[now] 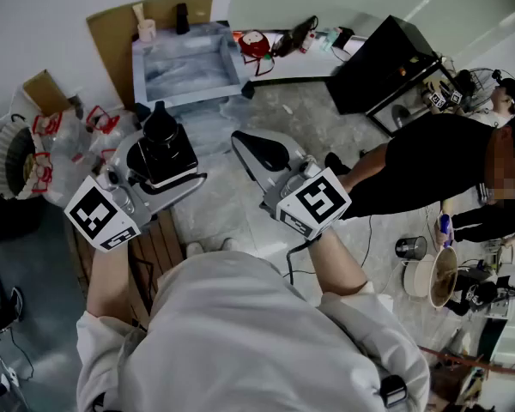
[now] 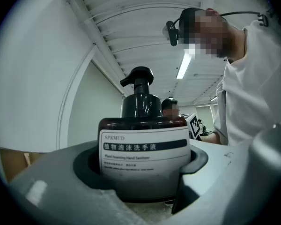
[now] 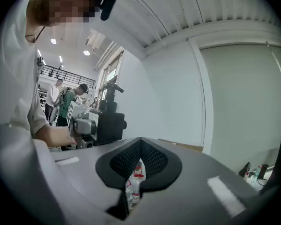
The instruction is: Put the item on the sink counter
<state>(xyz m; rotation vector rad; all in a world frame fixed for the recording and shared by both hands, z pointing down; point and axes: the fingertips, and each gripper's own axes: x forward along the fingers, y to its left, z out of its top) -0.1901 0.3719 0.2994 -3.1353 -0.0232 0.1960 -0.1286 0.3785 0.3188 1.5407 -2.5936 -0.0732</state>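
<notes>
The left gripper [image 1: 157,172] grasps the dark-brown, white-labelled plastic pump bottle [image 2: 144,157] round its body, in the air at ten o'clock; the right gripper [image 3: 139,167] is clenched on nothing. The bottle looks stiff, slick and probably lightish (the pump makes it top-heavy), so a body grip suits; the grey sink counter [image 1: 142,69] waits at twelve.

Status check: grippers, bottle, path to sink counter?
Left gripper shut on foaming hand sanitizer pump bottle, held upright. Right gripper shut, empty. Sink counter ahead, nothing visible between.

Bright, even indoor light with soft shadows. A ceiling tube light [image 2: 183,65] glares at upper centre of the left gripper view, where the soap bottle [image 2: 145,149] label is sharp. Both gripper views bulge, with black corners and soft foregrounds.
</notes>
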